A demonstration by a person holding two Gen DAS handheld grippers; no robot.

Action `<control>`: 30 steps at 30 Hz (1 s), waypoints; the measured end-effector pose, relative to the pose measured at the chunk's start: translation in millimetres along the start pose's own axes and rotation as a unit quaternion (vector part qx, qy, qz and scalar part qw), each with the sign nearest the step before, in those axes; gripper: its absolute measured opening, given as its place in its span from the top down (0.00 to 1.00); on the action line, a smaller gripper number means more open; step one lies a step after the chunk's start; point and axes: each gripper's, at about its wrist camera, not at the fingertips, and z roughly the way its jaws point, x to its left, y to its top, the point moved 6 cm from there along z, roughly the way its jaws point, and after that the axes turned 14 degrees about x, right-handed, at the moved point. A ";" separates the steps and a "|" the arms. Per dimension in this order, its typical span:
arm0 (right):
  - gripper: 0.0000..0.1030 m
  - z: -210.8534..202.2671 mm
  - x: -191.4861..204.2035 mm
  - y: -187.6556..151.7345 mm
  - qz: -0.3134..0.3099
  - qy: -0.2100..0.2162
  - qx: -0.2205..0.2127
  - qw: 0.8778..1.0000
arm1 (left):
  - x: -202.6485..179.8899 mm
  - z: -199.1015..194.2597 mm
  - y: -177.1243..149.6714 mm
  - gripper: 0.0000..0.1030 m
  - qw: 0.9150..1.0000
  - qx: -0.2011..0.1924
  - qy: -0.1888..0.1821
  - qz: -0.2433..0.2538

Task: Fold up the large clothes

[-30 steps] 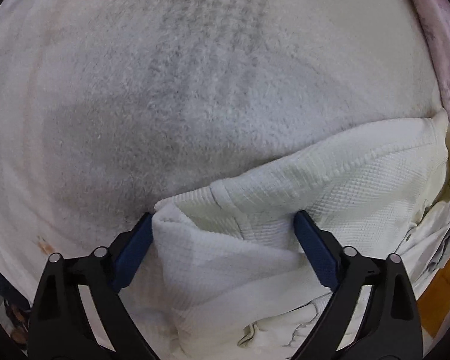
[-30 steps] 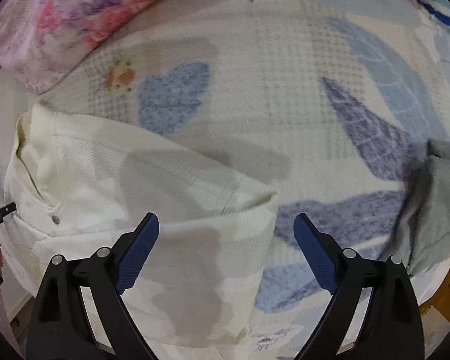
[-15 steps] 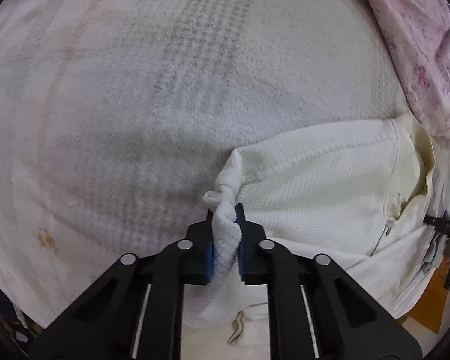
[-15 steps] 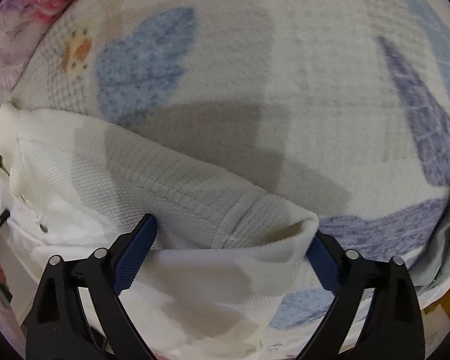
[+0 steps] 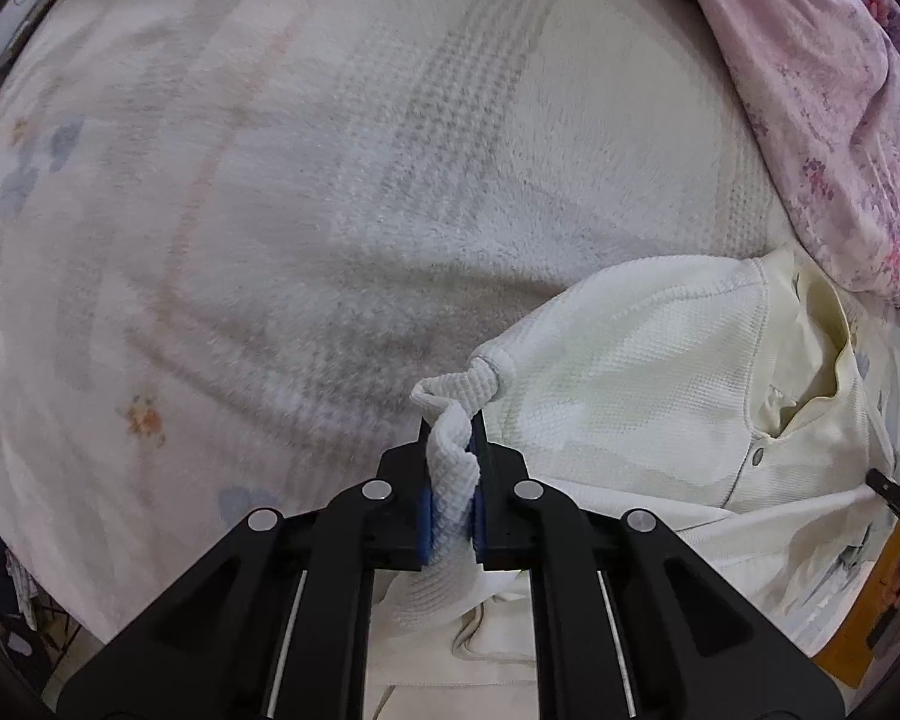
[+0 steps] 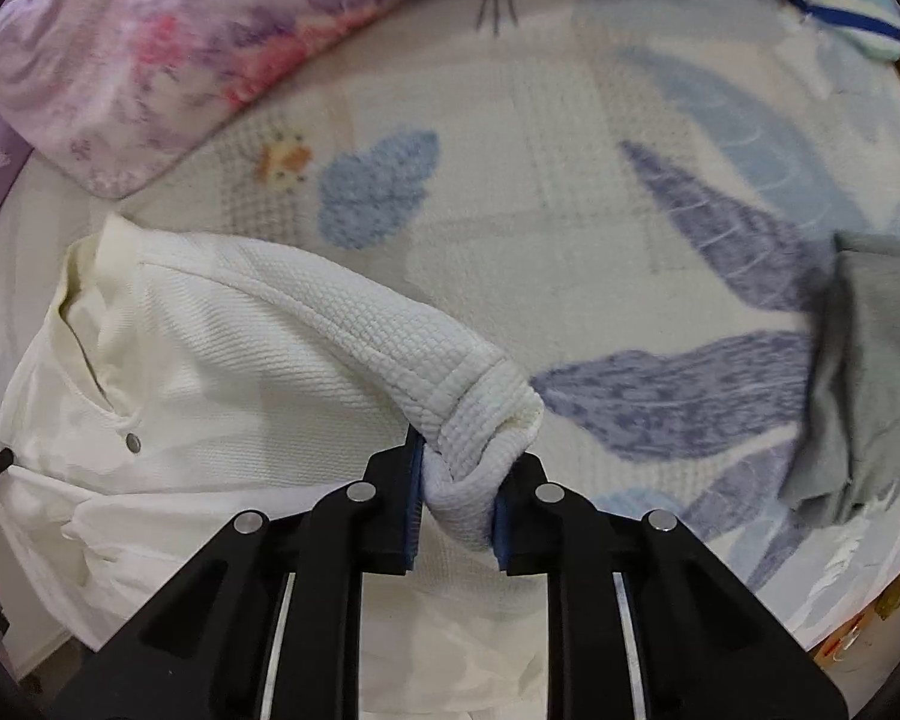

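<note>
The shirt (image 5: 660, 372), a cream waffle-knit top with a collar and snap buttons, lies on the blanket (image 5: 270, 210) spread over the bed, its collar end toward the pillow (image 5: 810, 90). Both sleeve ends are up off the blanket now. The left gripper (image 5: 450, 480) is clamped tight on a twisted bunch of cuff, cloth squeezed thin between its blue pads. Over on the other side, the right gripper (image 6: 456, 492) has the other cuff (image 6: 486, 414) between its jaws, a fat roll of fabric, and those jaws are closing in on it, pads already pressing the roll from both sides. Both grippers point straight down at the bed.

So where are we? Early, I'd say. 2 grips are made, 1 per sleeve, but no fold shows yet: the body is flat and wide, the collar open, the lower part rumpled near the bed edge. What's left is the real work, by my reckoning: bring the sleeves in over the chest, then fold the body.

Further out, a grey garment (image 6: 864, 372) sits crumpled at the right side of the blanket, well apart from the shirt, possibly next in line.
</note>
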 end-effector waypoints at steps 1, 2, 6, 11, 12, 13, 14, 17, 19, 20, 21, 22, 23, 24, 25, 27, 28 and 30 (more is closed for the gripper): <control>0.84 -6.1 0.4 -4.8 0.001 0.001 -0.009 1.000 | 0.5 -2.8 -2.8 0.91 1.000 -0.004 0.000 -0.001; 0.84 -10.4 1.0 -8.3 0.000 0.001 -0.016 1.000 | 2.1 -6.8 -6.8 0.91 1.000 -0.008 -0.006 -0.003; 0.85 -28.5 -10.0 -16.1 -0.001 -0.001 -0.036 0.999 | 3.7 -15.7 -22.4 0.91 1.000 -0.022 -0.017 -0.006; 0.86 -50.0 9.1 -36.5 0.002 0.011 -0.063 0.998 | 4.3 -29.8 -50.0 0.92 0.999 -0.049 -0.014 -0.008; 0.86 -49.9 10.0 -44.5 0.002 0.012 -0.067 0.998 | 2.5 -33.2 -57.6 0.92 0.998 -0.058 -0.013 -0.007; 0.86 -54.9 8.3 -54.3 0.001 0.013 -0.072 0.997 | -0.1 -35.8 -66.5 0.92 0.998 -0.067 -0.008 -0.004; 0.86 -58.2 6.7 -62.9 0.000 0.013 -0.076 0.997 | -5.8 -34.5 -73.5 0.92 0.997 -0.072 -0.002 -0.002; 0.86 -71.7 0.1 -93.4 0.001 0.019 -0.094 0.995 | -7.6 -39.1 -100.1 0.92 0.996 -0.093 0.018 0.002; 0.86 -79.9 -1.5 -114.8 -0.002 0.022 -0.105 0.994 | -3.0 -43.6 -119.1 0.93 0.994 -0.103 0.021 -0.001; 0.86 -84.5 -2.6 -131.0 -0.007 0.017 -0.112 0.993 | 0.6 -46.4 -131.2 0.94 0.994 -0.109 0.022 -0.004; 0.86 -87.0 -3.2 -139.9 -0.009 0.017 -0.117 0.993 | 3.4 -48.3 -141.6 0.94 0.993 -0.115 0.019 -0.006; 0.86 -89.2 -4.8 -152.6 -0.010 0.018 -0.121 0.992 | 6.9 -50.5 -152.3 0.94 0.993 -0.119 0.017 -0.007; 0.86 -90.5 -7.2 -166.5 -0.009 0.019 -0.123 0.992 | 11.2 -52.1 -165.5 0.94 0.992 -0.124 0.018 -0.009; 0.86 -91.6 -9.6 -182.0 -0.009 0.019 -0.128 0.992 | 15.8 -52.4 -179.1 0.94 0.992 -0.127 0.021 -0.011; 0.87 -92.6 -10.6 -193.1 -0.012 0.018 -0.131 0.991 | 20.0 -52.1 -188.7 0.94 0.991 -0.128 0.023 -0.013; 0.87 -90.4 -12.9 -220.9 -0.024 0.005 -0.134 0.991 | 30.7 -47.5 -215.7 0.94 0.991 -0.128 0.028 -0.020; 0.87 -86.8 -15.0 -233.4 -0.026 0.002 -0.131 0.991 | 34.6 -44.4 -225.4 0.94 0.991 -0.125 0.029 -0.024; 0.87 -75.1 -20.0 -256.1 -0.029 0.002 -0.115 0.993 | 45.1 -32.9 -251.8 0.94 0.992 -0.114 0.032 -0.036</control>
